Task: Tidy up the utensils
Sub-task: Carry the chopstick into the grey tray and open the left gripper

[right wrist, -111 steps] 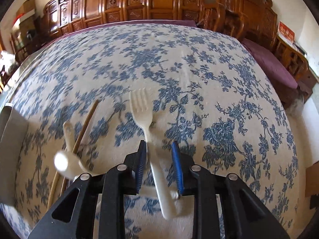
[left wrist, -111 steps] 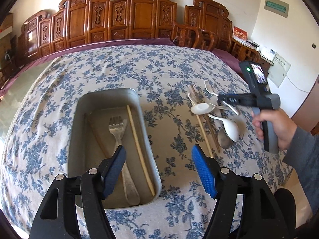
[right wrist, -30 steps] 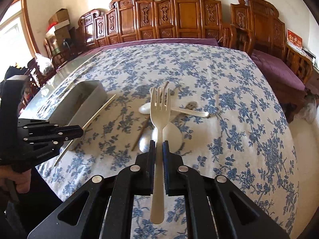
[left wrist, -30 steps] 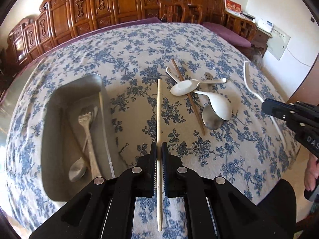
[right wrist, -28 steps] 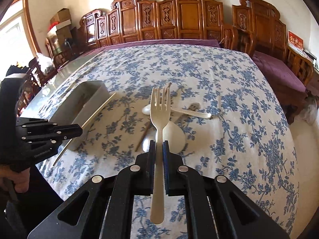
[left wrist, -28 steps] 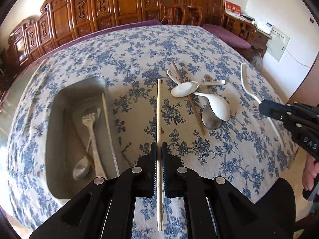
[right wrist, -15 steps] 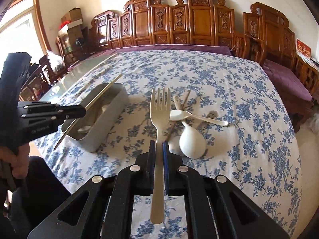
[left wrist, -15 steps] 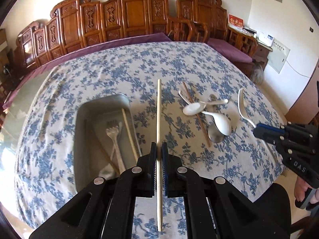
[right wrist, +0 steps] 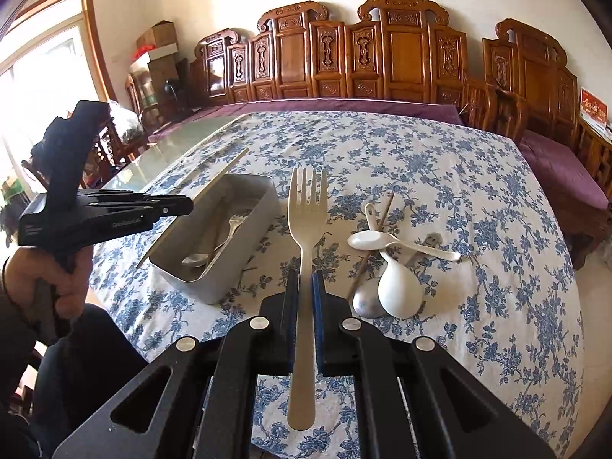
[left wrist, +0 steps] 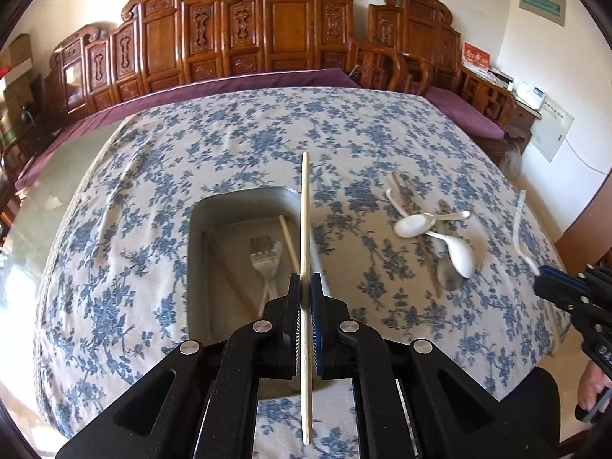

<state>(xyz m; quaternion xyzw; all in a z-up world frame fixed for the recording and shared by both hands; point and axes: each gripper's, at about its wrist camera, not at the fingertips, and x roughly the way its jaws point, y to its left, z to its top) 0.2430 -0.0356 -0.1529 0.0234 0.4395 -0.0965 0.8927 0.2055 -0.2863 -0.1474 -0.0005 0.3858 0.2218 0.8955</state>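
My left gripper [left wrist: 305,287] is shut on a pale wooden chopstick [left wrist: 305,222], held above the right wall of the metal tray [left wrist: 244,199]. The tray holds a metal fork [left wrist: 264,264], another chopstick [left wrist: 287,241] and a spoon [right wrist: 195,259]. My right gripper [right wrist: 305,287] is shut on a cream plastic fork [right wrist: 306,222], held above the cloth right of the tray [right wrist: 252,237]. In the right wrist view the left gripper [right wrist: 183,204] shows with the chopstick [right wrist: 222,176] over the tray. The right gripper [left wrist: 543,287] shows at the left wrist view's right edge.
A pile on the floral tablecloth [left wrist: 229,145] holds white ceramic spoons [right wrist: 397,287], a metal spoon [right wrist: 367,302] and a dark chopstick [right wrist: 373,244]; it also shows in the left wrist view [left wrist: 432,233]. Carved wooden chairs [left wrist: 290,26] line the far side.
My left gripper has carried the chopstick left, from over the cloth to over the tray. My right gripper has pulled back and turned left with the fork.
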